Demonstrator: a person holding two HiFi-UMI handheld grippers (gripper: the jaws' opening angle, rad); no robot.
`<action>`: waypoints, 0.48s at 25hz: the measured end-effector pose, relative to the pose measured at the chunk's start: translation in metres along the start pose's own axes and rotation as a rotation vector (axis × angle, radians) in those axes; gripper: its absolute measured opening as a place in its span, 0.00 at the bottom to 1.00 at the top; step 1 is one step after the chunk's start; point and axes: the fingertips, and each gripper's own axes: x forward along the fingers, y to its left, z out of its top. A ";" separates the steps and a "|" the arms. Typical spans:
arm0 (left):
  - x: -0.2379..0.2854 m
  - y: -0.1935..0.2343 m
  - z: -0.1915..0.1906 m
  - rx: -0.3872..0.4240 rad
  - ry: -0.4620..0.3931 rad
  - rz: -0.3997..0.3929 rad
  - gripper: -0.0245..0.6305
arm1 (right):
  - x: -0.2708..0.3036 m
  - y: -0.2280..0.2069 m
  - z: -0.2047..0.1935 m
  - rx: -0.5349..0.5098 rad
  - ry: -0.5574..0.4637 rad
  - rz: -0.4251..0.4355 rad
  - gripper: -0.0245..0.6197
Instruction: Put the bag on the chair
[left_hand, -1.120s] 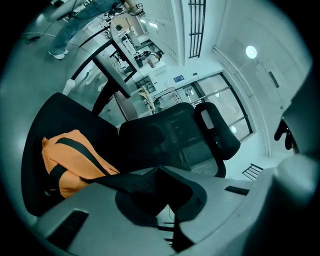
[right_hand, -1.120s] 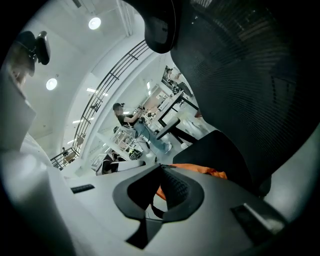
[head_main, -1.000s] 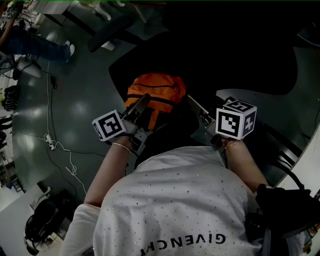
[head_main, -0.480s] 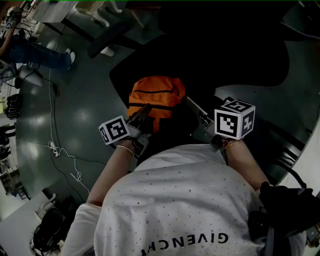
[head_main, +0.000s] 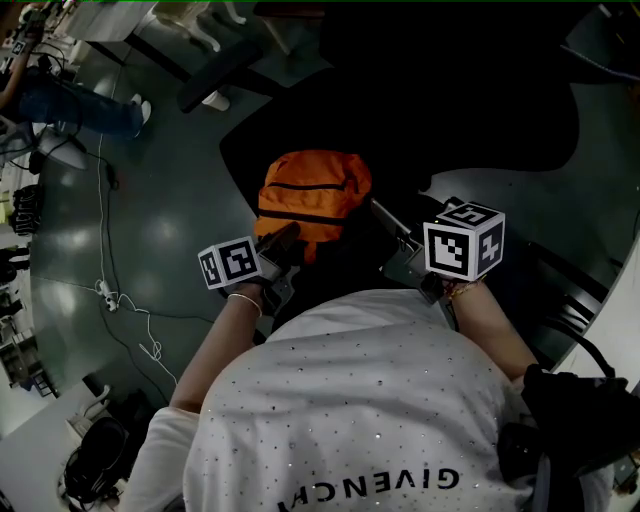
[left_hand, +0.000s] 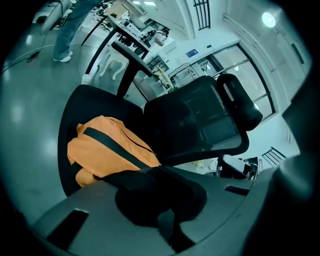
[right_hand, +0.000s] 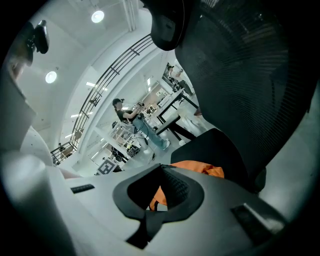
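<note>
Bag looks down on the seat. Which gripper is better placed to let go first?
Left, likely. The left gripper is shut on the black strap just where the bag lies on the chair seat. The right gripper is shut beside the bag's edge; what it holds, if anything, is unclear.

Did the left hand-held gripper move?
Yes. In the head view the left hand-held gripper has shifted down and slightly right, away from the white floor cable.

upside-down print "GIVENCH" across white shirt, remaining letters unreadable
</note>
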 end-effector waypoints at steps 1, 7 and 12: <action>0.000 0.002 -0.003 0.009 0.014 0.007 0.04 | 0.001 0.000 -0.001 -0.001 0.008 -0.002 0.05; 0.003 0.006 -0.010 0.010 0.017 -0.007 0.04 | 0.005 -0.003 -0.008 -0.004 0.045 -0.006 0.05; 0.000 0.018 -0.018 0.007 0.013 0.042 0.04 | 0.011 -0.002 -0.012 -0.016 0.073 -0.007 0.05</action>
